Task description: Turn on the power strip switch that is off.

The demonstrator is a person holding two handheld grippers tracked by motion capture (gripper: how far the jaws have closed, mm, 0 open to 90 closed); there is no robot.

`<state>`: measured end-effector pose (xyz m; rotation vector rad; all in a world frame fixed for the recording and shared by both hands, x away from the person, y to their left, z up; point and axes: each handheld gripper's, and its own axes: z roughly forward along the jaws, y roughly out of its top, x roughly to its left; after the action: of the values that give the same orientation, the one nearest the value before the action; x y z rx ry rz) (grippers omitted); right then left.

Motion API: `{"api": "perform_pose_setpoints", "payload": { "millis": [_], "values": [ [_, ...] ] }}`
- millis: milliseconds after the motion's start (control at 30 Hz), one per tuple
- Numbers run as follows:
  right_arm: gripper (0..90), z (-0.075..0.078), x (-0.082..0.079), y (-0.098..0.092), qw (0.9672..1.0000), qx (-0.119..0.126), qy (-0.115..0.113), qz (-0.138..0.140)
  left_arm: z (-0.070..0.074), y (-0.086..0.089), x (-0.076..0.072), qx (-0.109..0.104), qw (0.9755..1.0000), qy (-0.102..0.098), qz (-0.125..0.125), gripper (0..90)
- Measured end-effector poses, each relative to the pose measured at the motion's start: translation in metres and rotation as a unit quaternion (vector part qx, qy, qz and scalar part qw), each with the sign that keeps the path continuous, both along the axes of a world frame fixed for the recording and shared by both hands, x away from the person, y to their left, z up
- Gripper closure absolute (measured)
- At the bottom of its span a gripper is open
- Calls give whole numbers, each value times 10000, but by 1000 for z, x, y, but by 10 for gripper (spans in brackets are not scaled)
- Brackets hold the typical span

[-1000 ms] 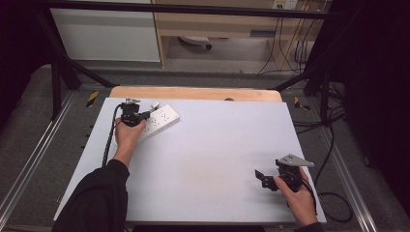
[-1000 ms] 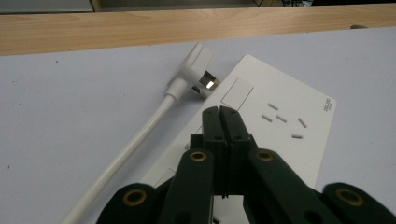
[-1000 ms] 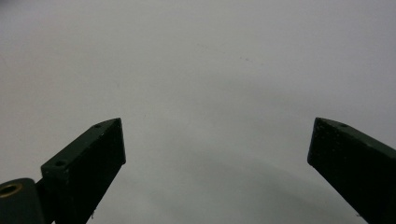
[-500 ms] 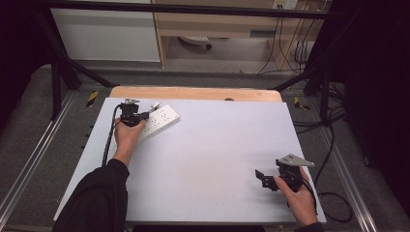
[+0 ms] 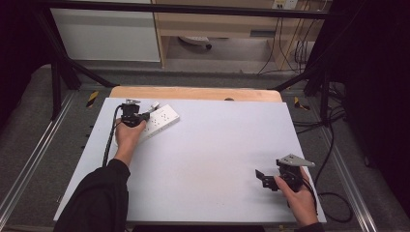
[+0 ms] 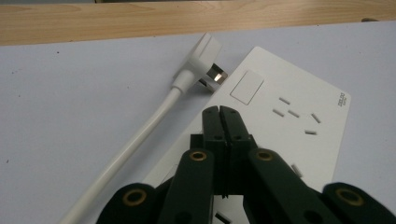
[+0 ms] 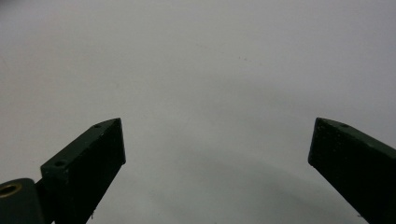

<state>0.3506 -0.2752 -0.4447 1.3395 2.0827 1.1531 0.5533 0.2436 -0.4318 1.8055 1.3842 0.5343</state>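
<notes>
The power strip (image 6: pixel 275 121) lies near the desk's far left corner, its plug (image 6: pixel 203 58) beside it; the left gripper (image 6: pixel 219 112), jaws pressed together, rests on it, likely steadying. The right gripper (image 7: pixel 217 140) waits, jaws spread.

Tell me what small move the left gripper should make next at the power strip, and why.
Probably open the jaws first. The left gripper hangs shut above the white power strip, holding nothing, while the white plug lies loose by the strip's end, its prongs out of any socket. Shut jaws cannot take the plug.
</notes>
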Motion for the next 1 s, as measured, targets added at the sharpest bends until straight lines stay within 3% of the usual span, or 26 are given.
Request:
{"api": "perform_pose_setpoints", "payload": {
  "millis": [1000],
  "values": [
    [41, 0, -1, 0, 10000, 22, 28, 14, -1, 2, 2, -123, 9999, 27, 41, 900]
  ]
}}
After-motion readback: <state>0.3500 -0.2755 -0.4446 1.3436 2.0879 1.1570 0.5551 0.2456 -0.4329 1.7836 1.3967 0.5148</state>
